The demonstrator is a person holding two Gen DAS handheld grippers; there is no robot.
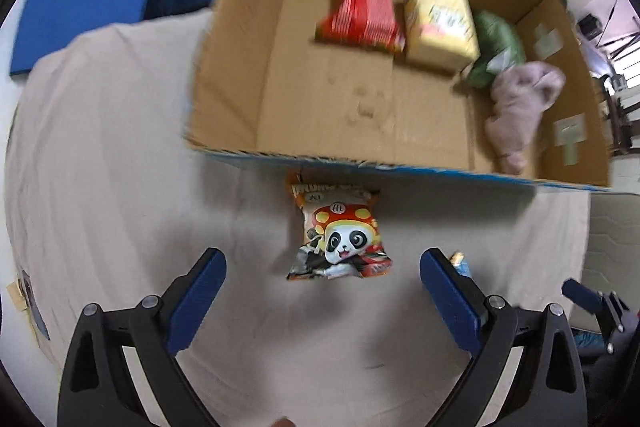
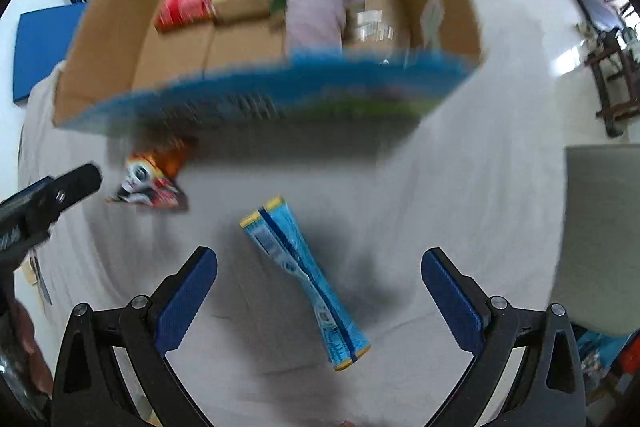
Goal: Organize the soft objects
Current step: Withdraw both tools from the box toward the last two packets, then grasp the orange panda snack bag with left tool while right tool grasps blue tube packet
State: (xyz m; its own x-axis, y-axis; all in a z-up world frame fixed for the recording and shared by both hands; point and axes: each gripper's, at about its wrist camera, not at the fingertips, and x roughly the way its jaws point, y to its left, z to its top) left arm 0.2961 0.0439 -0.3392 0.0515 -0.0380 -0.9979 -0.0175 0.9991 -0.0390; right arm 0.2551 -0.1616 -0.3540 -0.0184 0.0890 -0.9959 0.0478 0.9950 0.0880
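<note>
Your left tongs are spread wide and grasp nothing, hovering above the panda snack bag, which lies on the beige sheet just in front of the cardboard box. Your right tongs are also released and empty, held over the blue packet that lies slantwise on the sheet, apart from the snack bag. Inside the box, along its far wall, sit a red pack, a yellow pack touching it, a green bag and a pinkish plush by the right wall.
</note>
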